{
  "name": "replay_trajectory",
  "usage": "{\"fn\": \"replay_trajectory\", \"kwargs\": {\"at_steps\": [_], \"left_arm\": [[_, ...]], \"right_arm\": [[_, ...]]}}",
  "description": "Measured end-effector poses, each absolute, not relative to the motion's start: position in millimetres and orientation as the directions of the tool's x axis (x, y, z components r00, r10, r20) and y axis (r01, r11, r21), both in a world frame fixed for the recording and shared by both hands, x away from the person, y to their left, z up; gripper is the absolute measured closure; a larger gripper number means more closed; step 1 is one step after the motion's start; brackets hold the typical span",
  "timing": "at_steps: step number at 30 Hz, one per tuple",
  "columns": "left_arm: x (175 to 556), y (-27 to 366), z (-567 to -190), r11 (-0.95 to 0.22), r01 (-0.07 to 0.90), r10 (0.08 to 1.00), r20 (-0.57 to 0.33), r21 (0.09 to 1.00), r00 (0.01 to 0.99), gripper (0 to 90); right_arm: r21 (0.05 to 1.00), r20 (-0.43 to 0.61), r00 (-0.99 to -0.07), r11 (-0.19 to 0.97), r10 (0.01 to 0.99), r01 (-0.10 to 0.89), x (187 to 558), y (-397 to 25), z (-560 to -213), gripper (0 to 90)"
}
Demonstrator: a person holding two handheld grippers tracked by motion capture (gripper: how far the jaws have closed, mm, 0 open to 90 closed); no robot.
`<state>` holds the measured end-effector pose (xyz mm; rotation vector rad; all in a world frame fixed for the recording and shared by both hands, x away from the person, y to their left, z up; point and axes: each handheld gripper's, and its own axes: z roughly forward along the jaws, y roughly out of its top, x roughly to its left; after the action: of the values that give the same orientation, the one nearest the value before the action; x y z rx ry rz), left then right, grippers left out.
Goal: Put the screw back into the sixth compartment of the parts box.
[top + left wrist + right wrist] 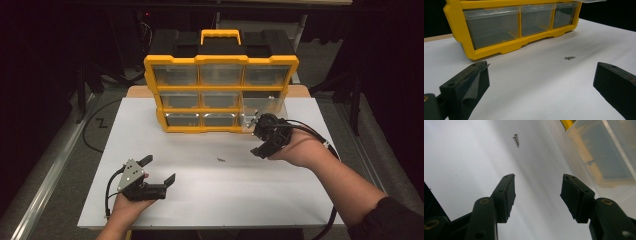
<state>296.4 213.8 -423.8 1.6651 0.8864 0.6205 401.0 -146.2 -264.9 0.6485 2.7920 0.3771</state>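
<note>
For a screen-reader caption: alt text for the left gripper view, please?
Two open black jaws of the left gripper frame a small metal screw lying on the white tabletop. Behind stands a yellow organiser with clear plastic drawers.

Table (150, 120): white rectangular top, matte, with a strip of bare wood showing along its far edge behind the white sheet. Standing on it, toward the far side and near the middle: one yellow-framed organizer (221, 95) with clear plastic drawers (three rows of them, black top, yellow carry handle). Lying on it, in front of the organizer and apart from it: small dark screws (221, 160), close together on the open white surface.
</note>
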Motion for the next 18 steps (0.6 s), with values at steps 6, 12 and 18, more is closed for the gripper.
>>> {"fn": "replay_trajectory", "kwargs": {"at_steps": [6,12,18], "left_arm": [[296.3,213.9,-423.8,-0.123,0.240,0.811,-0.041,0.963,0.583,1.2],[296.4,213.7,-423.9,-0.123,0.240,0.811,-0.042,0.963,0.584,1.2],[296.5,214.0,-423.9,-0.119,0.238,0.811,-0.044,0.964,0.583,1.2]], "right_arm": [[0.292,-0.171,-0.869,0.866,0.464,0.405,399.6,-146.7,-281.7,43.0],[0.282,-0.165,-0.874,0.871,0.457,0.403,398.6,-145.6,-297.1,40.2],[0.280,-0.153,-0.877,0.871,0.455,0.403,398.3,-144.6,-312.4,38.0]]}}
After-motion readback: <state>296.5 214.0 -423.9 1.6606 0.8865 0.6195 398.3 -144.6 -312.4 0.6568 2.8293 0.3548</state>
